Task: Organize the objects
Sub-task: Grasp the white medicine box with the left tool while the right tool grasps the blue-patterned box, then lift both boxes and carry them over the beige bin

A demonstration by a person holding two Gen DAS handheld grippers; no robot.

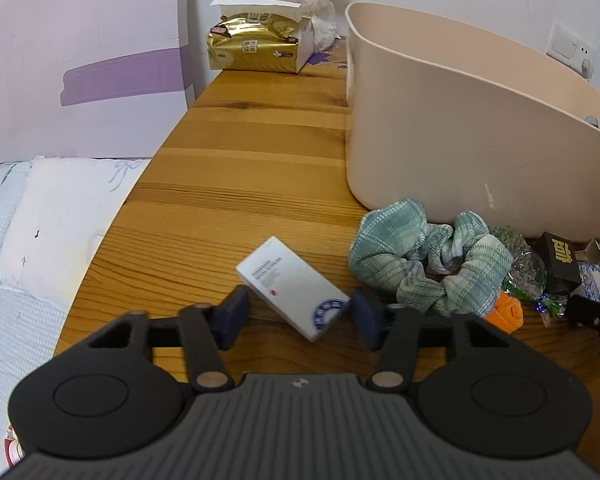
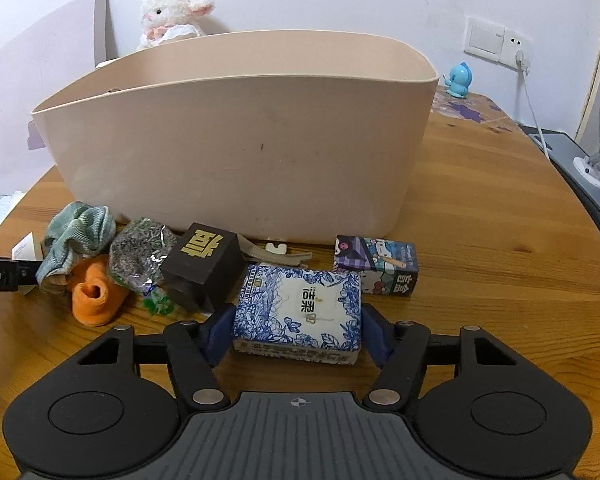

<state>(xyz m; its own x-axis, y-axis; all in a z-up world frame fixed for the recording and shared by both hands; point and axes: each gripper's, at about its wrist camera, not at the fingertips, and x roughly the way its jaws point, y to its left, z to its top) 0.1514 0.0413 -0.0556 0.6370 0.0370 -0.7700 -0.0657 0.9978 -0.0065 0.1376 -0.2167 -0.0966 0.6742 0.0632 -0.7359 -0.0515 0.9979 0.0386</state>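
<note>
In the left wrist view, the left gripper is spread wide around a small white box with tiny print too small to read, lying on the wooden table near the big beige bin. In the right wrist view, the right gripper has its pads against both sides of a blue flower tissue pack marked "洁柔", in front of the bin. A black box with one gold Chinese word and a cartoon cat box sit close by.

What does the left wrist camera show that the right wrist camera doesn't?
Only the left wrist view shows the gold tissue pack, the bed, and the left gripper open around the white box.

Only the right wrist view shows the right gripper around the blue floral tissue pack, the cartoon carton and the blue figurine.

Both show the beige tub, green scrunchie, orange sock and black cube box.
</note>
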